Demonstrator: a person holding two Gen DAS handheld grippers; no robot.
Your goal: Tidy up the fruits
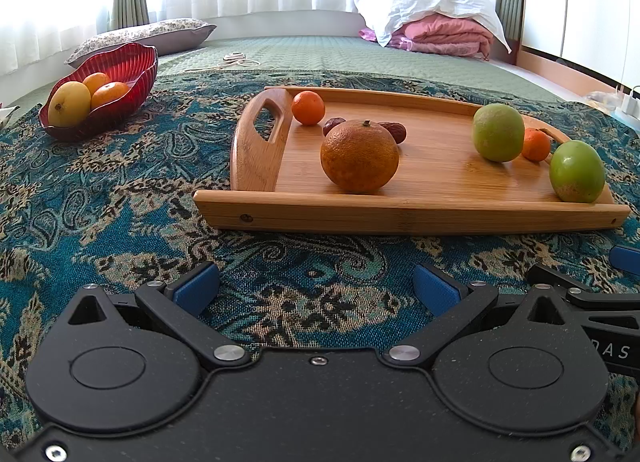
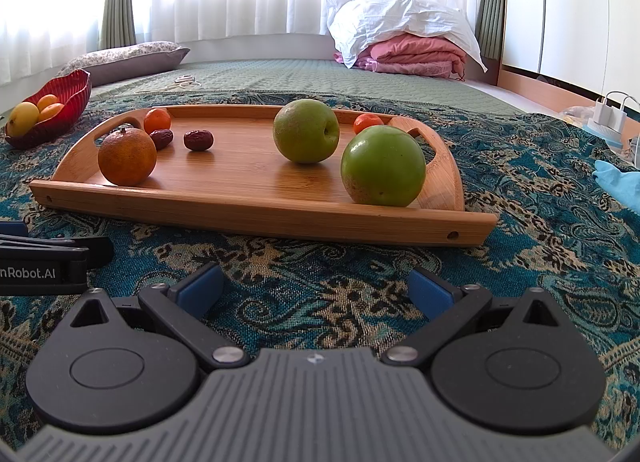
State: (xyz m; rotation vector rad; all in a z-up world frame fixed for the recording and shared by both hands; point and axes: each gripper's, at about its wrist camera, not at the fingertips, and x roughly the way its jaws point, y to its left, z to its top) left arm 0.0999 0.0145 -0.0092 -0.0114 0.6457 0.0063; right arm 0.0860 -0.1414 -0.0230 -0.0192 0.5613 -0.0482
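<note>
A wooden tray (image 1: pixel 420 217) (image 2: pixel 248 217) lies on the patterned cloth. On it are a large orange (image 1: pixel 359 156) (image 2: pixel 127 157), two green apples (image 1: pixel 498 132) (image 1: pixel 577 171) (image 2: pixel 306 130) (image 2: pixel 383 166), two small tangerines (image 1: pixel 308 107) (image 1: pixel 536 144) (image 2: pixel 157 120) (image 2: pixel 367 122) and two dark dates (image 2: pixel 198 140) (image 2: pixel 162 138). A red bowl (image 1: pixel 132 69) (image 2: pixel 74 93) at the far left holds a yellow fruit and two oranges. My left gripper (image 1: pixel 316 286) and right gripper (image 2: pixel 316 288) are both open and empty, low over the cloth in front of the tray.
The blue paisley cloth (image 1: pixel 100 201) covers a green quilted bed. A pillow (image 1: pixel 140 35), folded pink bedding (image 1: pixel 444 37) and scissors (image 1: pixel 236 58) lie at the back. A charger (image 2: pixel 610 113) and a light blue cloth (image 2: pixel 618 181) are at the right.
</note>
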